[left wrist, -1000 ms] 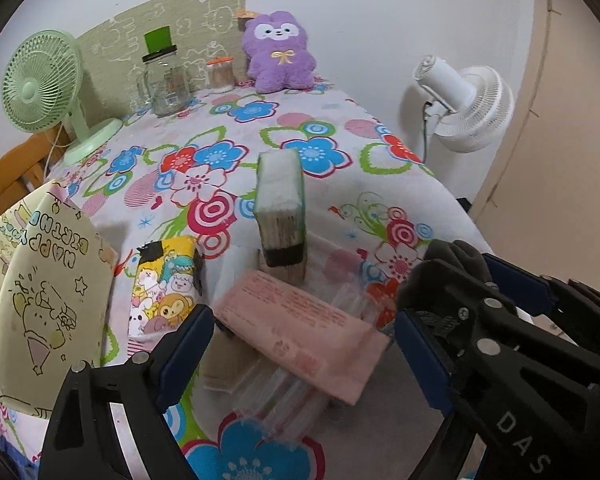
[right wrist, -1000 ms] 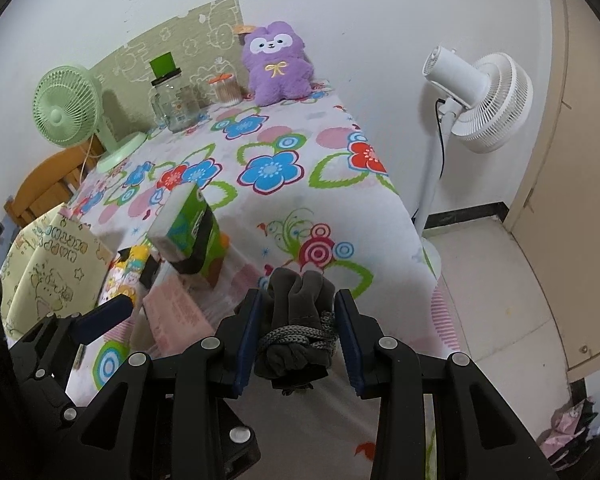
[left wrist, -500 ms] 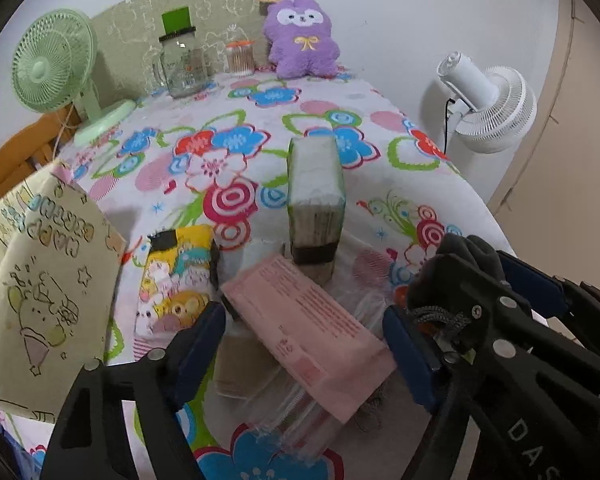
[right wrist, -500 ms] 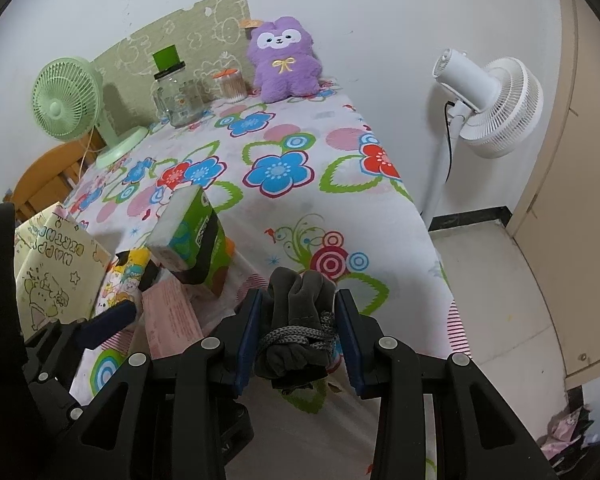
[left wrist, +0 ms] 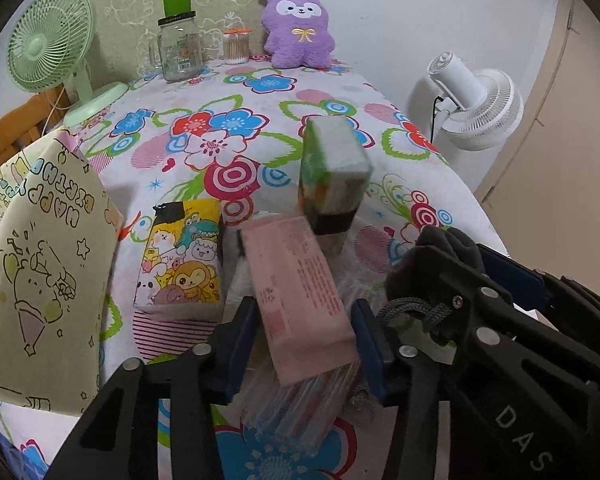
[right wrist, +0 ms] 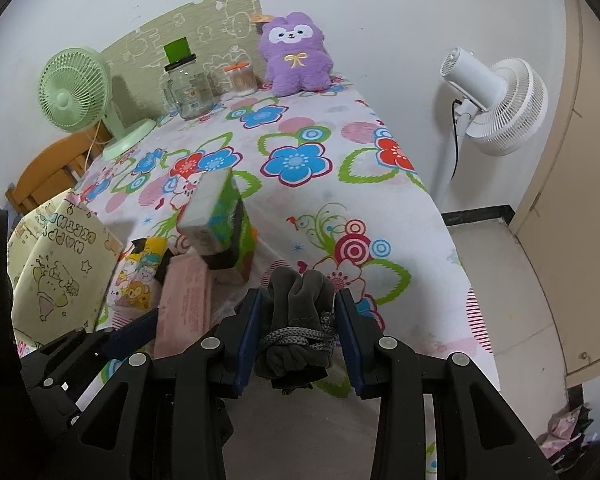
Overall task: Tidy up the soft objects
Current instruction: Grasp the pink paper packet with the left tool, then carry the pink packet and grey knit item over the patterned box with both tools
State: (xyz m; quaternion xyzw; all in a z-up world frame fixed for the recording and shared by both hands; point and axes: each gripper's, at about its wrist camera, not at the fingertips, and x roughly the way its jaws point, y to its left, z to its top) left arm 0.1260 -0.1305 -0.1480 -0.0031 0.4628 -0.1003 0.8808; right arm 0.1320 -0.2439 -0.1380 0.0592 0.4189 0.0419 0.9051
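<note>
Where print can be read, "HAPPY BIRTH" runs upside down on the cream gift bag [left wrist: 40, 256] and "DAS" on the right gripper [right wrist: 298, 320] body | only the right view shows it clamped on the tied grey cloth roll [right wrist: 300, 320] | left gripper [left wrist: 304, 344] jaws, just closing, flank the pink packet [left wrist: 300, 296] on the floral surface [left wrist: 228, 92]; contact unclear

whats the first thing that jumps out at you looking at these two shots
The loud flowered tablecloth fills both views, with a purple plush toy sitting at its far end against the wall. Up close, the right hand-held gripper is clamped on a dark grey cloth bundle tied with cord. The left hand-held gripper has just been closing around a pink packet, with its pads about at the packet's edges.
</note>
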